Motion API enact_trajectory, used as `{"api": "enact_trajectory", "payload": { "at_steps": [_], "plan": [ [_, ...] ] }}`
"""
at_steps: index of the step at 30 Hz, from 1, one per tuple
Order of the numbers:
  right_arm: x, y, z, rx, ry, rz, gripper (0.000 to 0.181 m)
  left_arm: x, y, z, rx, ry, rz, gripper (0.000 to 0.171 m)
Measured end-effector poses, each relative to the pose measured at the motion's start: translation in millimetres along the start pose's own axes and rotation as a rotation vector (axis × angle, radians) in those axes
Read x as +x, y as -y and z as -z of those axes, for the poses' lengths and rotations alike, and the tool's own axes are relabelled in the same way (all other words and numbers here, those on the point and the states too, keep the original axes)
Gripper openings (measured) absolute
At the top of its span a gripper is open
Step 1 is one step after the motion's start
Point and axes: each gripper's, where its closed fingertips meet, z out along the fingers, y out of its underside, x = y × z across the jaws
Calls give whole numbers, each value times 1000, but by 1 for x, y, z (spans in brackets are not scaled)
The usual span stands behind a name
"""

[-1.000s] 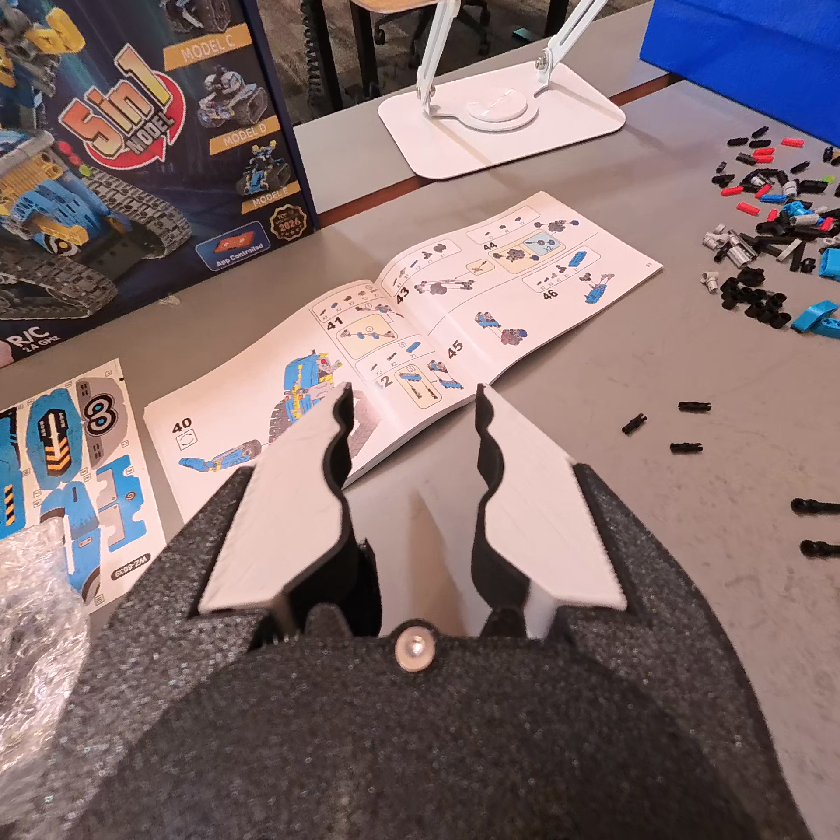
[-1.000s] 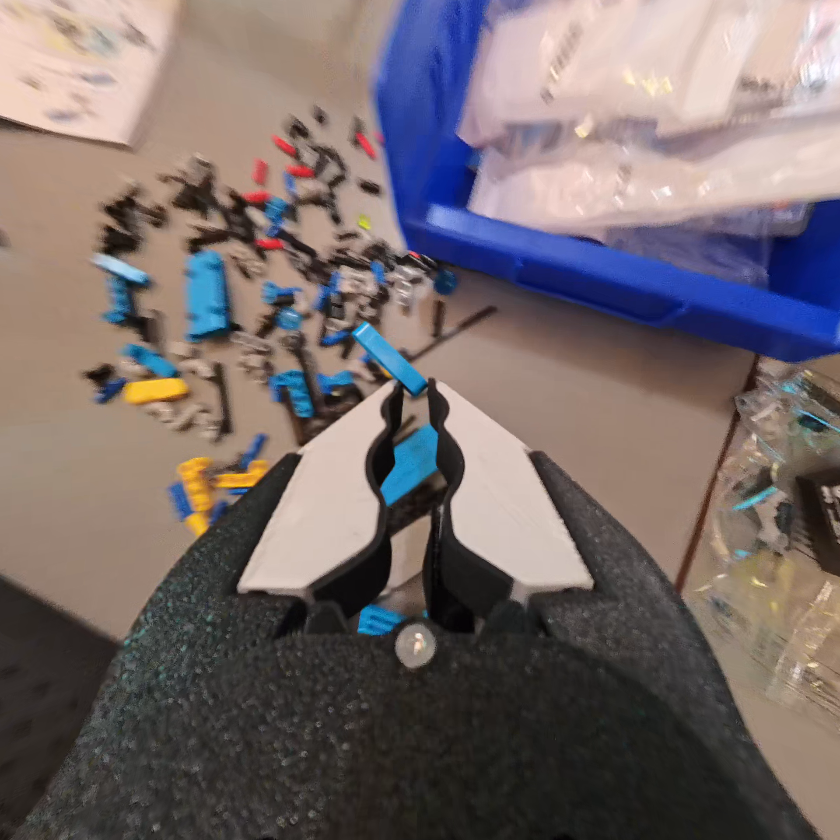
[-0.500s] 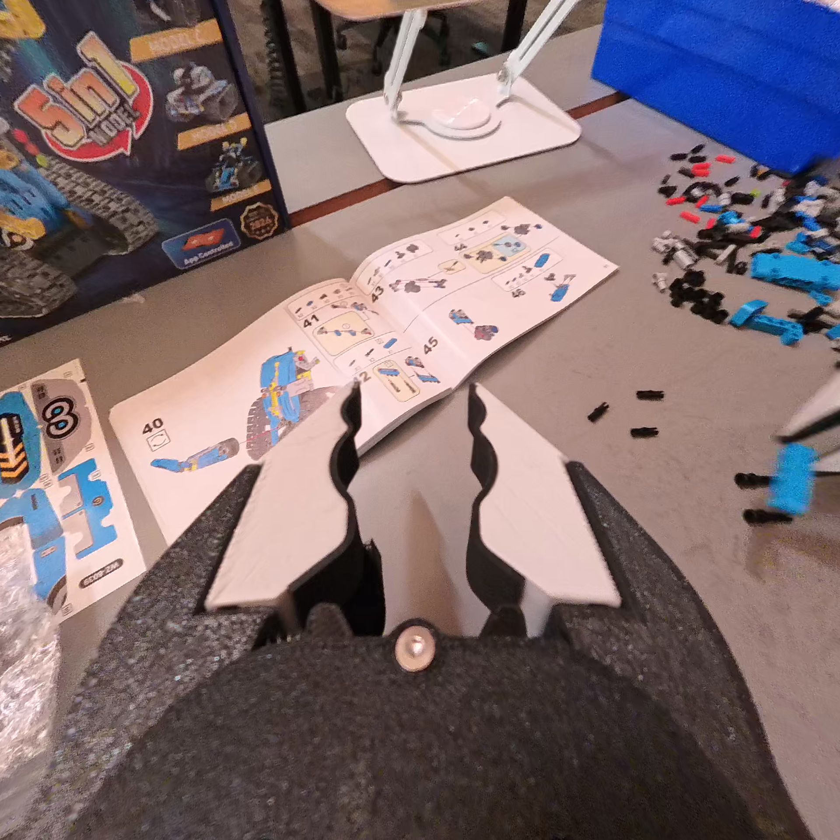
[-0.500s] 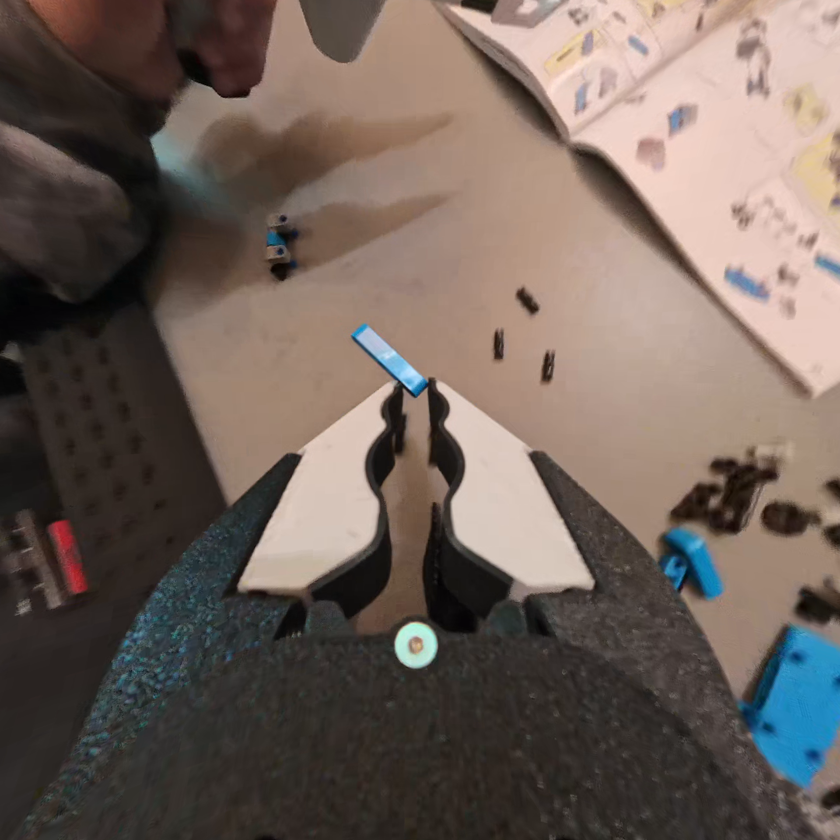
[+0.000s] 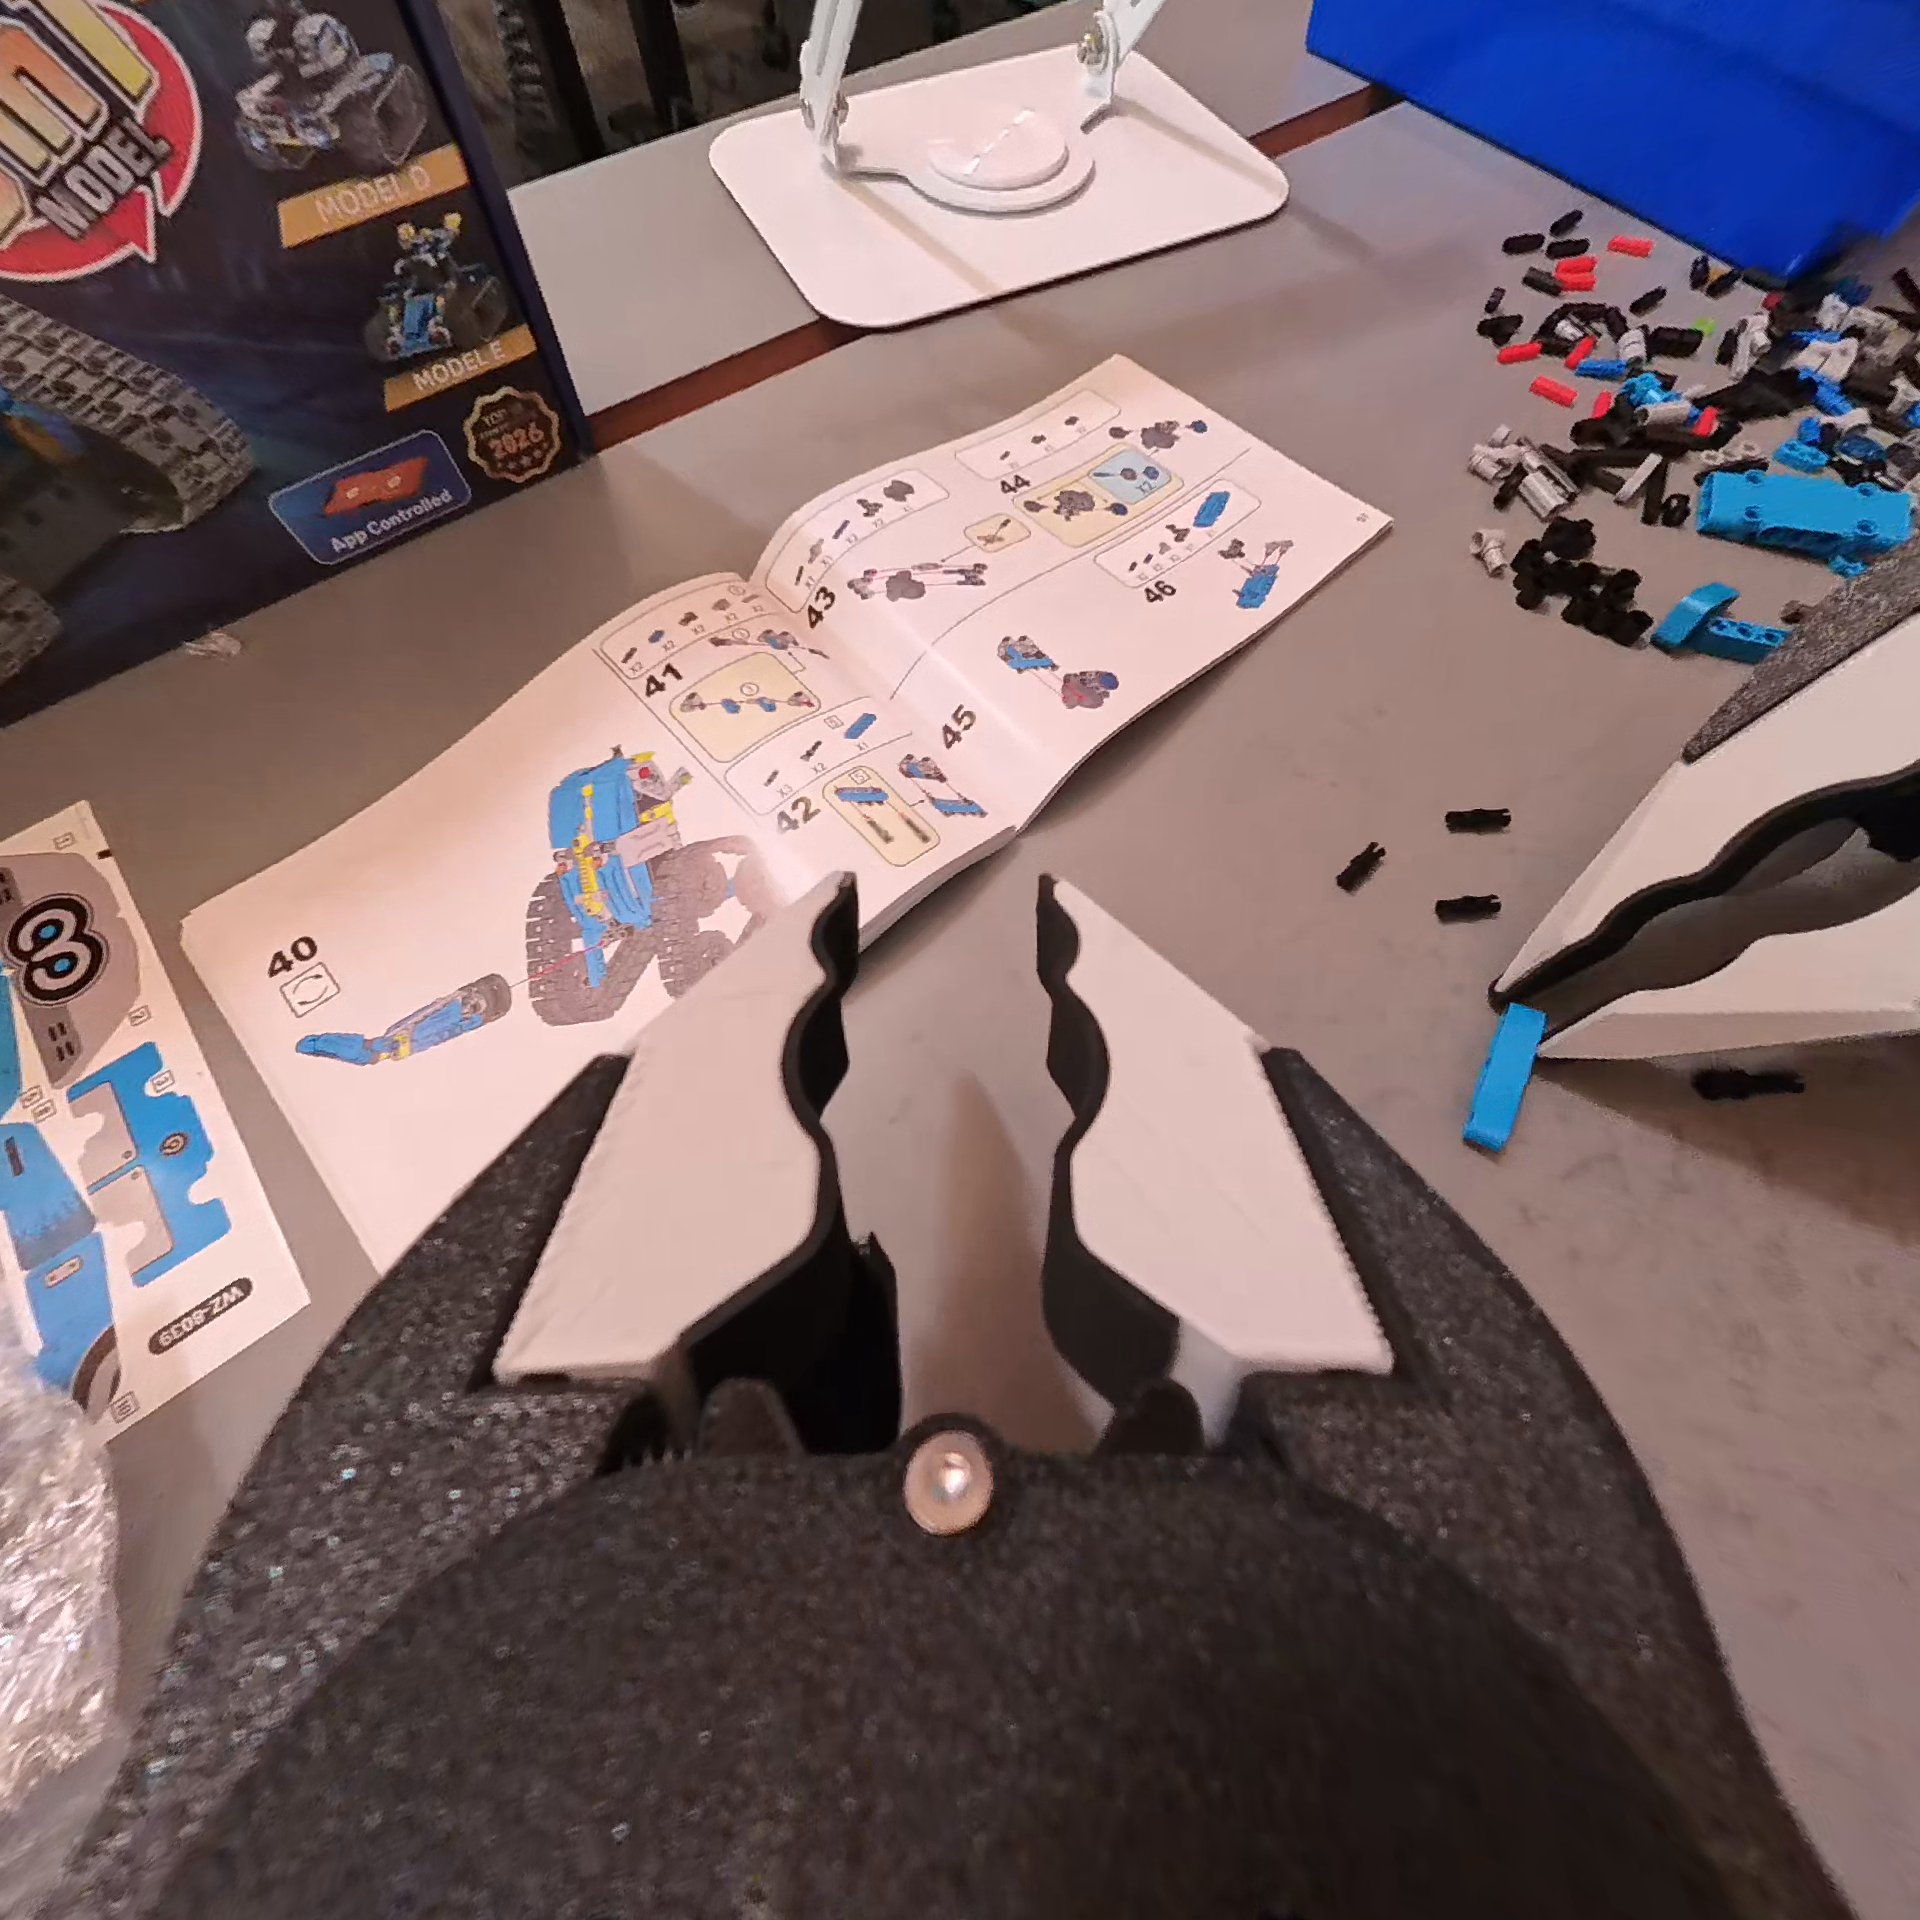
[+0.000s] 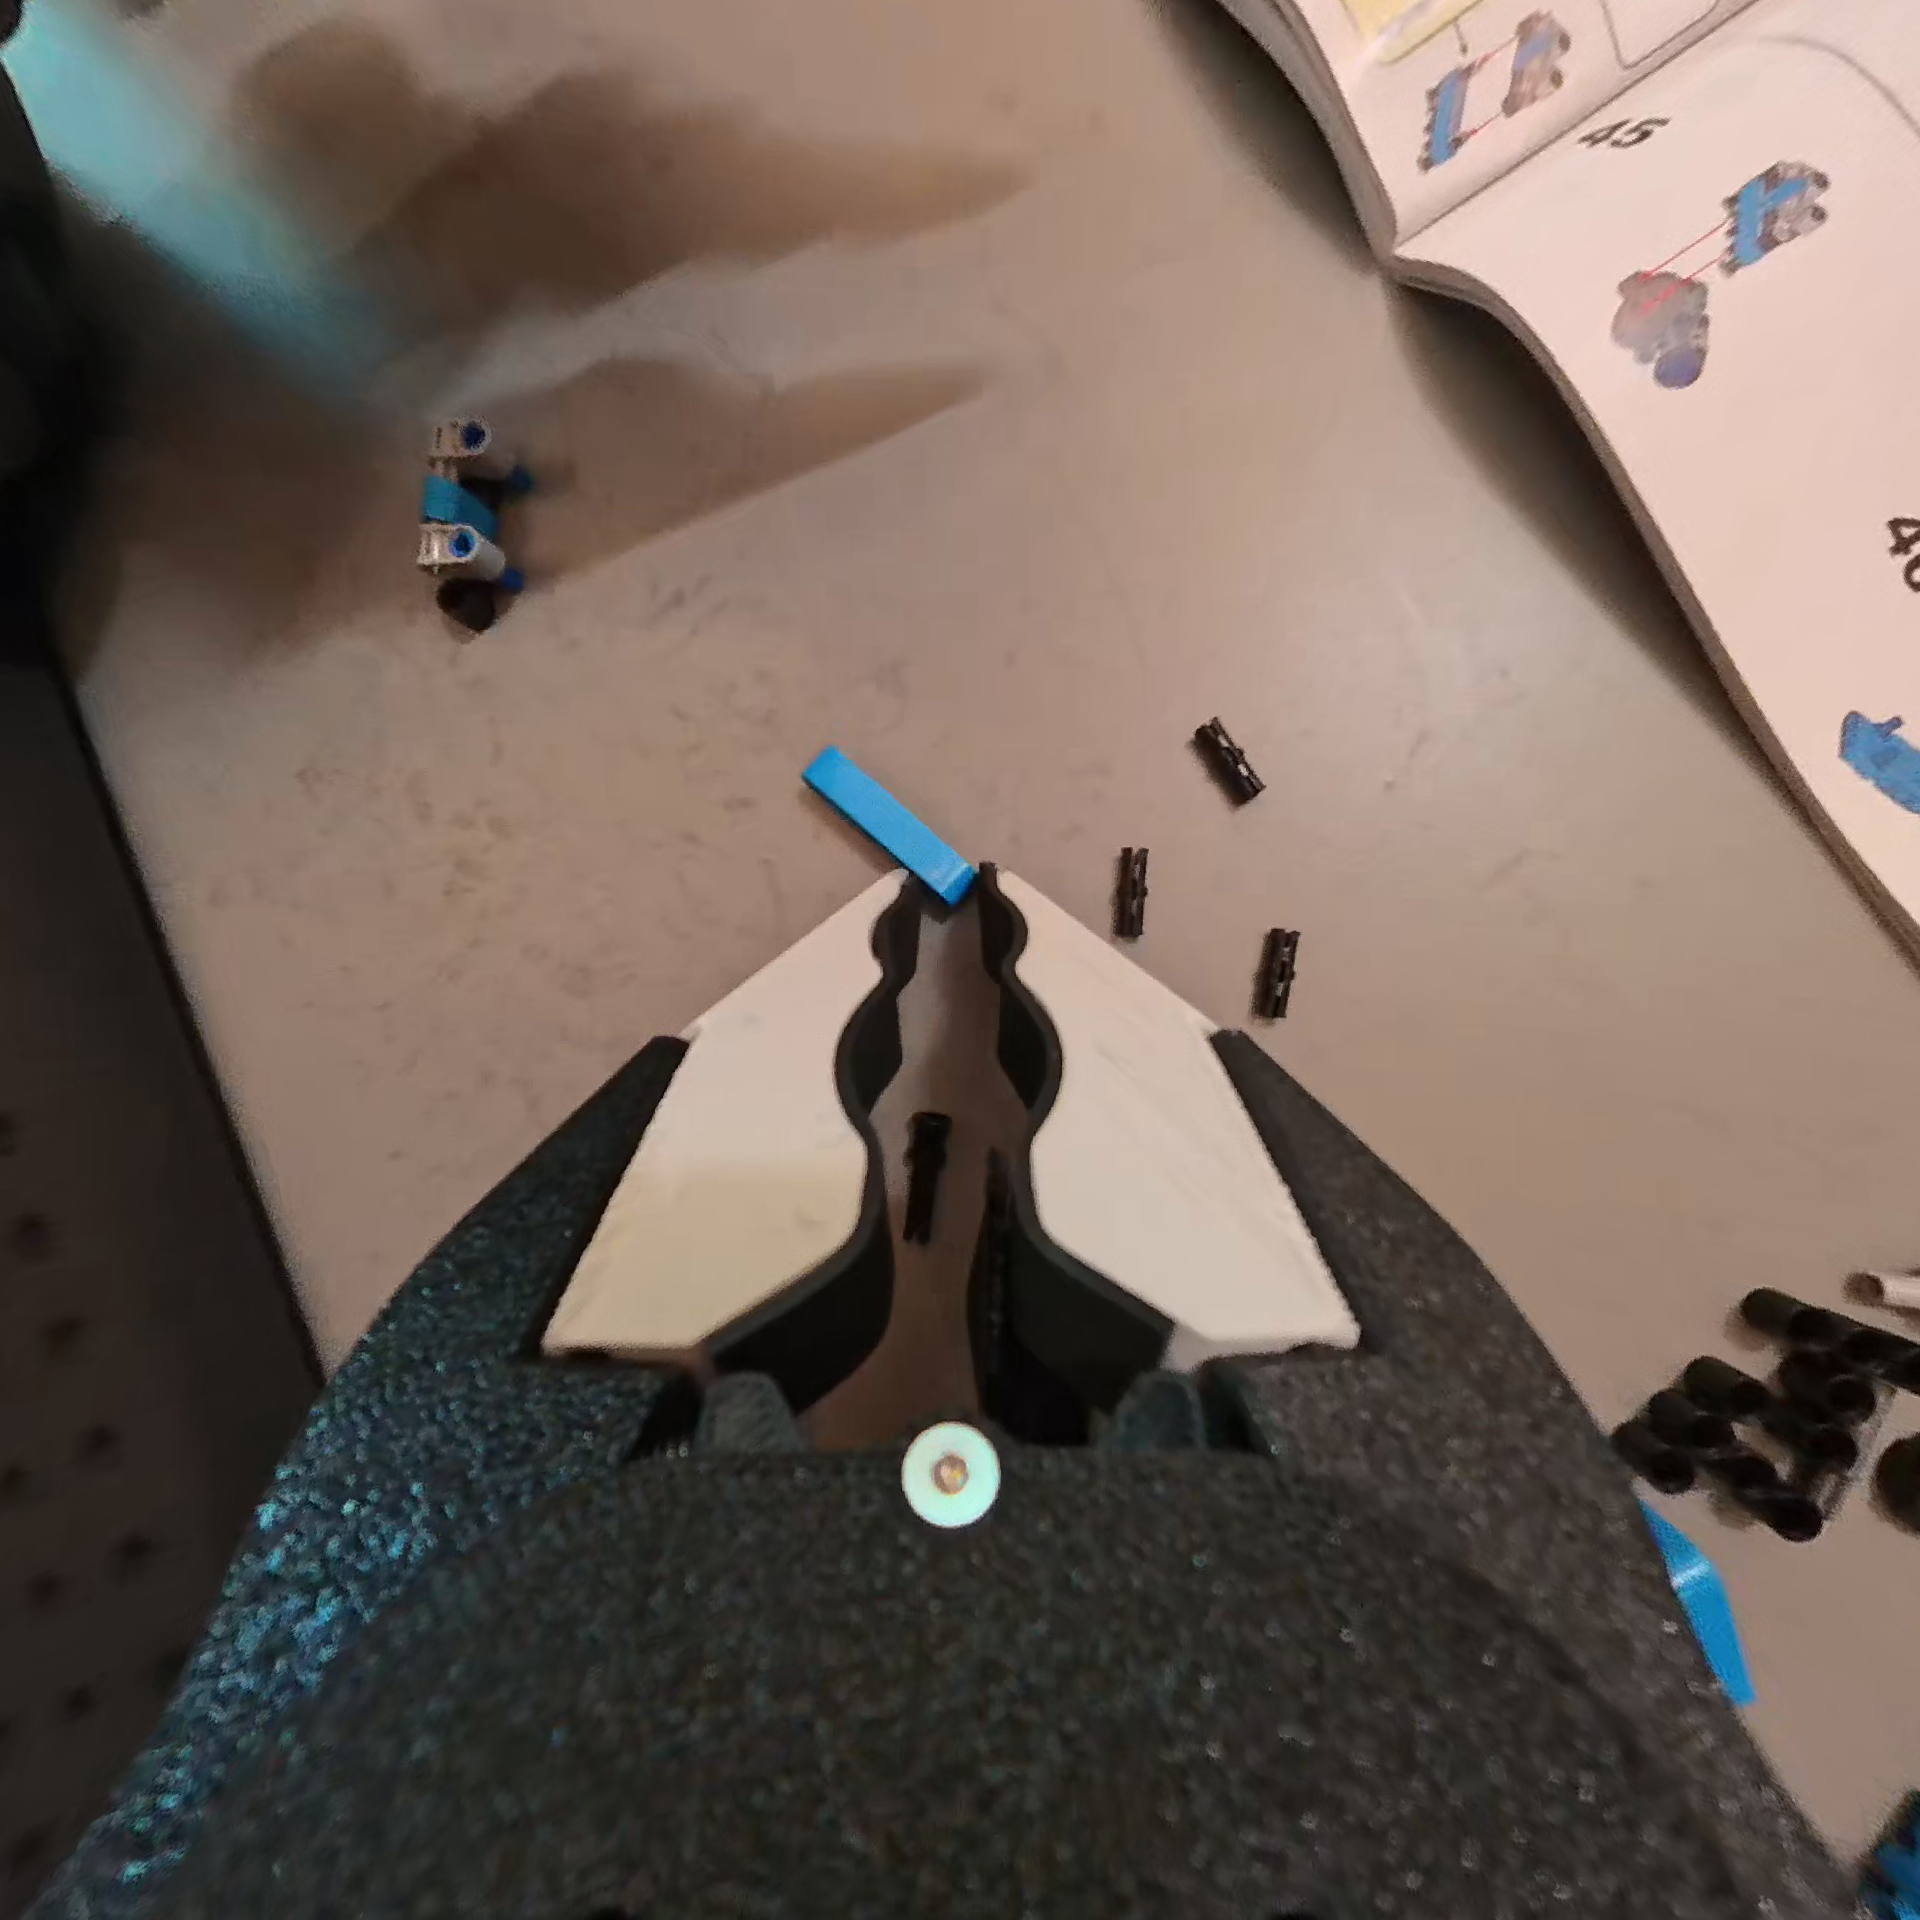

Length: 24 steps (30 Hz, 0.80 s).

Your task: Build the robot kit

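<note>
Your right gripper (image 6: 943, 902) pinches blue flat beam (image 6: 888, 821) by one end, near black pins (image 6: 1130, 891). Left gripper (image 5: 945, 920) spread, empty, over instruction booklet (image 5: 790, 727) edge.

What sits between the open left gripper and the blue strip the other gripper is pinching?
Nothing visible. Only bare grey table separates the left gripper from the blue strip in the right gripper; three black pins lie farther back, off that line.
</note>
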Motion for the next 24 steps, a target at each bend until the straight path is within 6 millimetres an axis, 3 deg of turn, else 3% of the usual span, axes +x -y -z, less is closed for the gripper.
{"api": "enact_trajectory", "payload": {
  "at_steps": [2, 5, 12, 17, 24],
  "plan": [
    [0, 1, 0, 4, 27, -20, 12, -2, -2, -1, -8, 3, 14, 34],
    [1, 9, 7, 47, 54, -67, 33, -3, -2, -1, 0, 1, 24, 34],
    [17, 25, 31, 195, -3, -116, 35, 0, -7, -6, -13, -12, 28, 34],
    [31, 20, 32, 203, -15, -172, 35, 3, -9, -8, -17, -32, 46, 34],
    [32, 23, 33, 224, 17, -204, 34, 4, -13, -11, -41, 1, 0, 34]
  ]
}}
